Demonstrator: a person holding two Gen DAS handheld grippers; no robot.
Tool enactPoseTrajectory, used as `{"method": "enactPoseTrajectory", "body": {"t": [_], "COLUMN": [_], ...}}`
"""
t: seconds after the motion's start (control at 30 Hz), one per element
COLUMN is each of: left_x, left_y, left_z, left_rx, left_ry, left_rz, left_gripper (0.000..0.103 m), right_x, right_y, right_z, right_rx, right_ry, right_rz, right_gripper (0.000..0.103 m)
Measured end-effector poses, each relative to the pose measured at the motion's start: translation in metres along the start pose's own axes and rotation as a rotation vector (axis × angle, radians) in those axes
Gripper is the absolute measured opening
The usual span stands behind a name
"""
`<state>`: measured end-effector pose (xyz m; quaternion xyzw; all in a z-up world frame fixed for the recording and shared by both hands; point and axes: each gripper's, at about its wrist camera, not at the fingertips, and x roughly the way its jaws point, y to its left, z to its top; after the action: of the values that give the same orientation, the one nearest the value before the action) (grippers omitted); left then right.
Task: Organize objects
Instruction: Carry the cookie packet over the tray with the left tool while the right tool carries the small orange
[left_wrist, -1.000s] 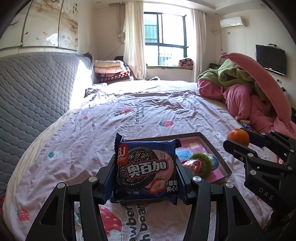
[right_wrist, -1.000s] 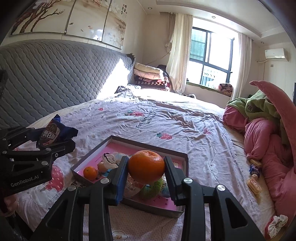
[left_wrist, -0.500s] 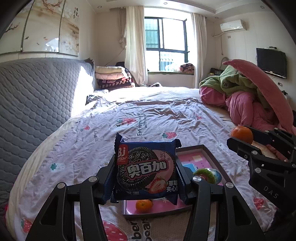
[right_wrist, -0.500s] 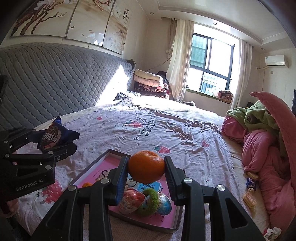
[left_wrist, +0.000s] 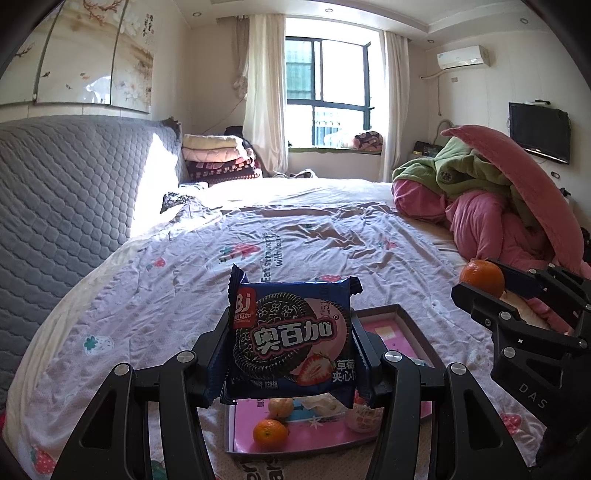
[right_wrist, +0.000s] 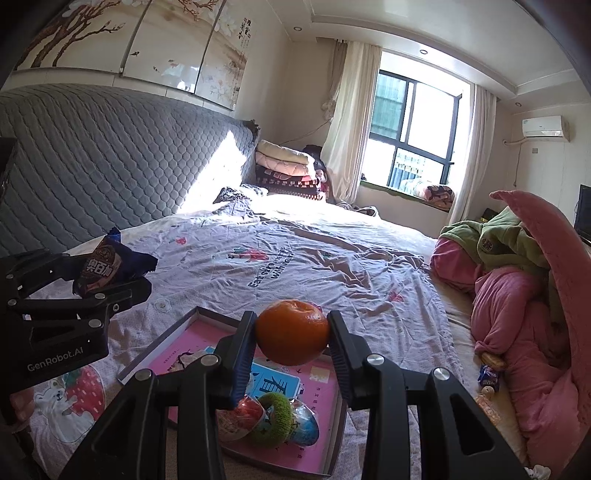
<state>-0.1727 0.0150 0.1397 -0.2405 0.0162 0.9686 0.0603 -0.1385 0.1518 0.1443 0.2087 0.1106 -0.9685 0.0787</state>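
Now the left gripper (left_wrist: 291, 354) clamps a biscuit packet (left_wrist: 291, 339) in its fingers, the right gripper (right_wrist: 291, 332) an orange (right_wrist: 292, 331), both above the tray (right_wrist: 155, 354) on the bed (right_wrist: 314, 258).

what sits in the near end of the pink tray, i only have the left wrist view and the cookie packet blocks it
Observer: In the right wrist view, a green fuzzy ring lies there between two shiny foil-wrapped eggs.
Operator: which egg is on which side
Observer: The red and white egg lies left of the ring, the blue egg right.
Operator: is the right gripper's orange over the tray
Observer: Yes, the round orange is held above the pink tray.
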Motion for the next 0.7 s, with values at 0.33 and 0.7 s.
{"method": "enactPoseTrajectory", "body": {"t": [0.33,0.7], "left_x": [0.031,0.058], "left_y": [-0.011,-0.011], "left_z": [-0.029,-0.064], "left_rx": [-0.005,-0.015], "left_ry": [0.066,0.141], "left_rz": [-0.021,-0.028], "left_gripper": [0.057,0.057], "right_x": [0.021,0.042], "right_y": [-0.012,-0.019], "right_z": [-0.035,-0.073], "right_rx": [0.028,0.047], "right_ry": [0.076,0.161], "right_rz": [-0.014,-0.016], "right_gripper": [0.039,0.039]}}
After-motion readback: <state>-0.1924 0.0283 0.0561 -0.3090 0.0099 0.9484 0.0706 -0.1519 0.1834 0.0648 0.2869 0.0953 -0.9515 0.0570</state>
